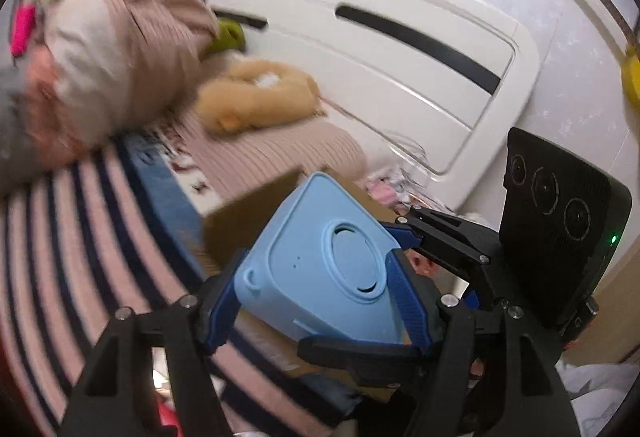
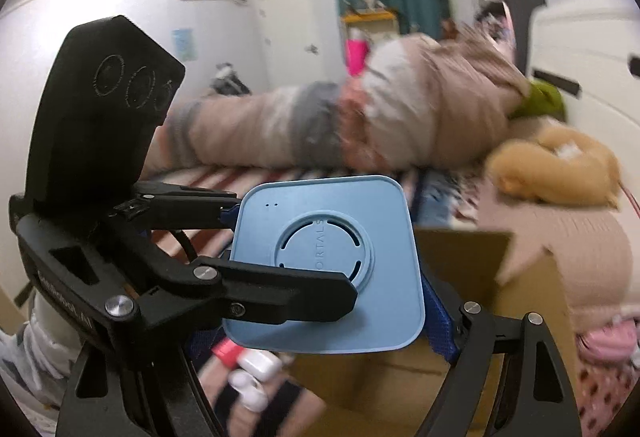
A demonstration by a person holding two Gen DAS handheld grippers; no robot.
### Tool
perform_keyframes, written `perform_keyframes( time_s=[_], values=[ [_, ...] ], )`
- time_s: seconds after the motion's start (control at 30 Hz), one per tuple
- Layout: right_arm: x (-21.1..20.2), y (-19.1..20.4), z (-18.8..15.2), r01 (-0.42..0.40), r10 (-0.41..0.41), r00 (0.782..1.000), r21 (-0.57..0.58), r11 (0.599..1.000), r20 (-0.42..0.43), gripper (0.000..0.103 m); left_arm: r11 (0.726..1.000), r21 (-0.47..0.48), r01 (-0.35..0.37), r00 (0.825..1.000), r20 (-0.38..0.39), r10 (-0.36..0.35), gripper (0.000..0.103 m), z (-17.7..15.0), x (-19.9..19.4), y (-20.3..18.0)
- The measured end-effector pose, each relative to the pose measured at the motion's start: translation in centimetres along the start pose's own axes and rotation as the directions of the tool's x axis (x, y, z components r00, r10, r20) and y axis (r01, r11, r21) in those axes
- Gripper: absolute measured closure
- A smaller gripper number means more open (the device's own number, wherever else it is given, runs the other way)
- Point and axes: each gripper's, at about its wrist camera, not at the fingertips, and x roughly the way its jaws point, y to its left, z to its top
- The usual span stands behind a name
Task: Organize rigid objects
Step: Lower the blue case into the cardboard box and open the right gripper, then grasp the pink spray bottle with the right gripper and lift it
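Left gripper (image 1: 316, 297) and right gripper (image 2: 320, 333): matte black angular linkage arms, pinned at the joints with round silver screws (image 1: 448, 301). Each finger ends in a blue ribbed pad (image 1: 408, 297). Above each linkage sits a flat black housing (image 1: 560, 205) with rounded corners, its face marked by three thin engraved rings (image 1: 546, 191) in a row. A small green light (image 1: 612, 238) glows on the housing's edge. Partly legible white lettering (image 2: 66, 301) runs along one black side plate; a thin black cable (image 2: 186, 245) loops behind the fingers.
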Motion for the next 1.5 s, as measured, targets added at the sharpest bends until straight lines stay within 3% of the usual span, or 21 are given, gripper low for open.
perform_keyframes(
  time_s=[0.2, 0.43, 0.57, 0.73, 0.97, 1.1, 1.17, 1.3, 1.43, 1.5],
  values=[
    [1.5, -3.9, -1.7, 0.009, 0.001, 0.992, 0.075, 0.997, -0.125, 0.023, 1.000, -0.024, 0.005, 0.994, -0.113, -0.007, 0.038, -0.1, 5.1, 0.2],
    [2.1, -4.3, -2.1, 0.000, 0.011, 0.987, 0.072, 0.997, -0.158, 0.021, 0.999, -0.018, -0.050, 0.990, -0.130, 0.047, 0.037, 0.2, 5.8, -0.1],
    [2.2, -4.2, -2.6, 0.023, -0.008, 0.986, 0.087, 0.996, -0.165, 0.016, 0.997, -0.013, -0.074, 0.988, -0.139, 0.071, 0.027, 0.1, 6.2, -0.5],
    [2.1, -4.2, -3.2, 0.037, -0.018, 0.984, 0.101, 0.994, -0.178, 0.016, 0.993, 0.021, -0.114, 0.985, -0.131, 0.116, 0.026, -0.4, 5.6, -1.3],
    [-0.8, -2.3, -2.4, 0.053, -0.048, 0.996, 0.073, 0.996, -0.069, 0.016, 0.983, 0.013, -0.180, 0.983, -0.014, 0.181, 0.026, -0.8, -1.3, -1.3],
    [-2.1, 1.4, -0.8, 0.002, -0.002, 1.000, 0.004, 1.000, 0.013, 0.016, 0.976, -0.014, -0.218, 0.974, 0.053, 0.218, 0.025, -1.4, -6.3, -0.3],
    [-1.7, 4.1, -0.1, -0.047, 0.048, 0.998, -0.039, 0.998, 0.031, 0.017, 0.963, -0.015, -0.268, 0.959, 0.089, 0.268, 0.021, -2.5, -8.9, 0.4],
    [0.9, 9.3, 0.3, -0.128, 0.128, 0.992, -0.100, 0.987, -0.014, 0.039, 0.940, -0.069, -0.333, 0.930, 0.138, 0.340, 0.015, -5.7, -13.1, 3.1],
    [6.1, 13.8, -1.1, -0.178, 0.163, 0.976, -0.101, 0.979, -0.148, 0.043, 0.911, -0.150, -0.384, 0.905, 0.137, 0.403, 0.015, -9.4, -15.5, 7.2],
    [9.1, 14.9, -2.4, -0.174, 0.153, 0.961, -0.072, 0.982, -0.231, 0.047, 0.902, -0.185, -0.390, 0.901, 0.124, 0.415, 0.015, -11.2, -16.0, 9.1]
  ],
)
